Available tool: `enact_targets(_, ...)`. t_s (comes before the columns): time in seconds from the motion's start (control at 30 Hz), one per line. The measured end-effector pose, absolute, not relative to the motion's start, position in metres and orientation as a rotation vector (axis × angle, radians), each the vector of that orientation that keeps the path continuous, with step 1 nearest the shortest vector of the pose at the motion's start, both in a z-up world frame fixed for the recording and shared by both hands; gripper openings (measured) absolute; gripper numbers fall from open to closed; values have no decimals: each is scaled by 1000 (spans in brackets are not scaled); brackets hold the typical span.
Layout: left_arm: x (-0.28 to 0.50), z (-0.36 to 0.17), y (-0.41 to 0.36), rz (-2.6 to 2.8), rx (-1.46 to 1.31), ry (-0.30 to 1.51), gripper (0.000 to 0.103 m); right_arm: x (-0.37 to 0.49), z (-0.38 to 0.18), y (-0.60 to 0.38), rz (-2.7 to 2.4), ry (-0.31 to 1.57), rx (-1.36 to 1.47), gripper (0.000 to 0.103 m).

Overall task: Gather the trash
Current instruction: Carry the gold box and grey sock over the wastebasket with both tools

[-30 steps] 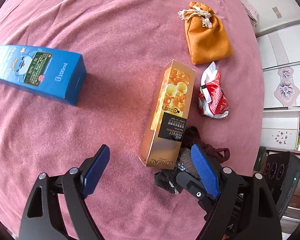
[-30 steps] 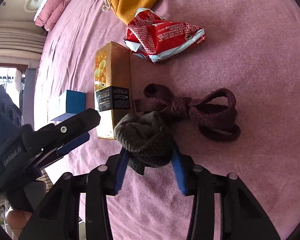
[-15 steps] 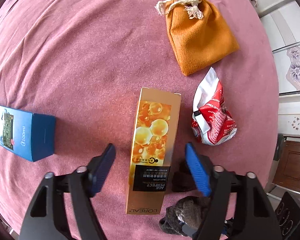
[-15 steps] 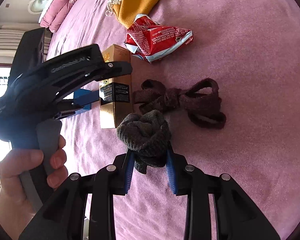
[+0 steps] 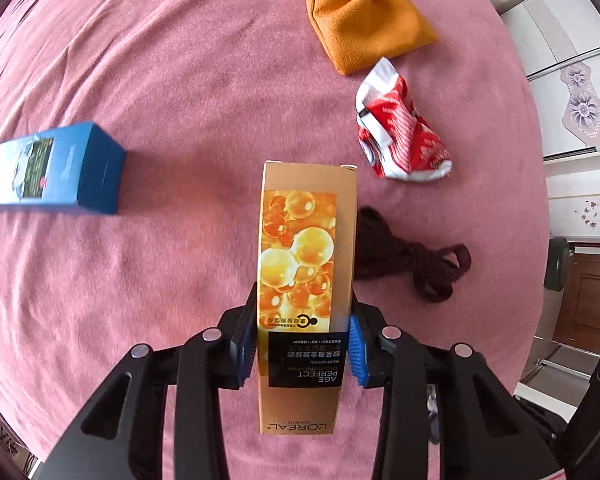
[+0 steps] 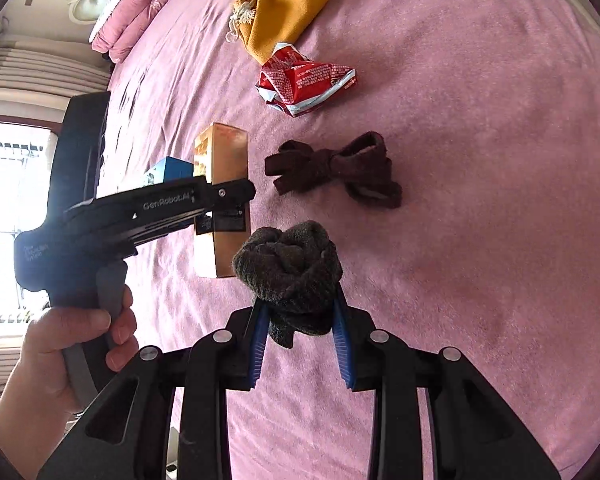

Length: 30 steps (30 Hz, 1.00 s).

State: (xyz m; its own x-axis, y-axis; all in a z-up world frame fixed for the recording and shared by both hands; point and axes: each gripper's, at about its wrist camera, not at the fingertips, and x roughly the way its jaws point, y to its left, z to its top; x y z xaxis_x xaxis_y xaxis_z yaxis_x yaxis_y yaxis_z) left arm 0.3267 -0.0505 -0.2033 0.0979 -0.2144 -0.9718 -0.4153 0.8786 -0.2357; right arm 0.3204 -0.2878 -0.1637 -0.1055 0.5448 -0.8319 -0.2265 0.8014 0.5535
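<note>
Left hand-held gripper [image 5: 302, 344] is closing its jaws around the gold carton [image 5: 306, 264], pads touching its sides.

Glossy gold cardboard carton [image 5: 306, 280] catching the light; matt fuzzy pink blanket [image 5: 180, 80] beneath; crinkly shiny red foil wrapper [image 5: 400, 128]; soft suede-like mustard cloth pouch [image 5: 364, 20]; coarse grey knit sock [image 6: 288, 272].

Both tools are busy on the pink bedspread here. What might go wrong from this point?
1. The left tool is closing on the gold carton near its printed end; the long free end could swing or slip when lifted.
2. The right tool pinches only the lower edge of the dark rolled sock; it might unroll or drop.
</note>
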Motion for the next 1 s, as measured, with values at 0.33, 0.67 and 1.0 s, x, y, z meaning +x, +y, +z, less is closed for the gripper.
enact_targets(0.33, 247, -176, -112, 77, -594, 1500, 37, 269, -134, -347, 613, 1505, 279, 29)
enact_targets(0.67, 225, -155, -198, -21, -496, 1499, 37, 220, -116, -423, 548, 1452, 335, 29)
enact_targets(1.0, 223, -149, -305, -184, -367, 1537, 37, 193, -114, -543, 413, 1425, 413, 29)
